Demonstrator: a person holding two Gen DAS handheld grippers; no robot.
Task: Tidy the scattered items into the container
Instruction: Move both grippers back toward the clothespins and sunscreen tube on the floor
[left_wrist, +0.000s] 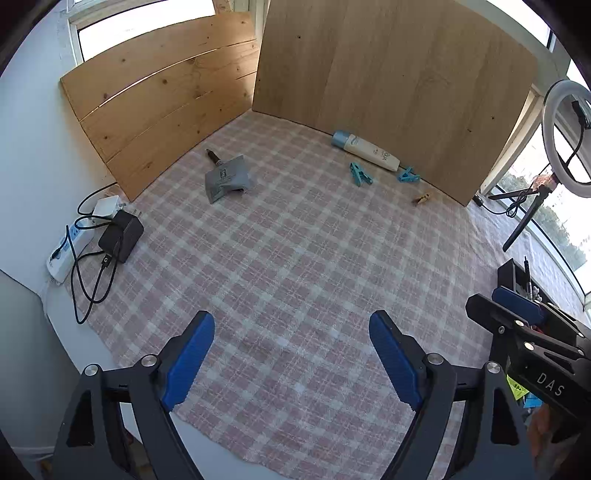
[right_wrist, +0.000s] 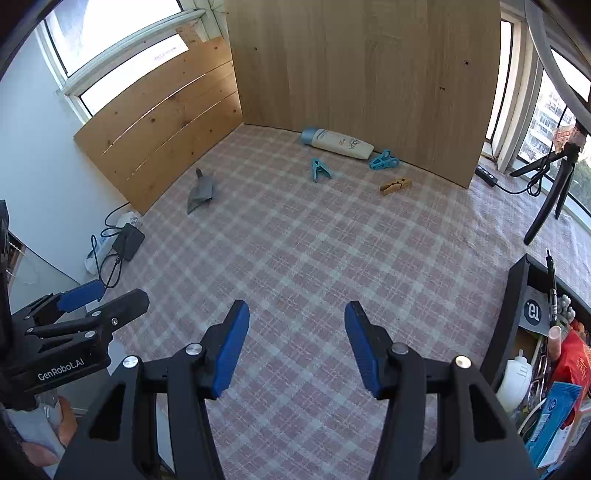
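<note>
A white lotion tube (left_wrist: 365, 149) (right_wrist: 338, 143) with a blue cap lies by the back board. Near it rest two blue clips (left_wrist: 360, 173) (right_wrist: 319, 170), (left_wrist: 408, 175) (right_wrist: 384, 159) and a wooden clothespin (left_wrist: 422, 199) (right_wrist: 395, 185). A grey sachet (left_wrist: 227, 178) (right_wrist: 201, 194) lies further left with a small dark item (left_wrist: 213, 155) at its far end. The black container (right_wrist: 517, 295) (left_wrist: 511, 275) at the right edge holds several items. My left gripper (left_wrist: 291, 350) hangs open over bare cloth. My right gripper (right_wrist: 297, 339) is open too, holding nothing.
A pink plaid cloth (left_wrist: 295, 258) covers the table. Wooden boards (left_wrist: 388, 74) wall the back and left. A power strip with black adapter (left_wrist: 120, 236) and cables sits at the left edge. A ring light (left_wrist: 569, 133) on a tripod (right_wrist: 554, 192) stands at the right.
</note>
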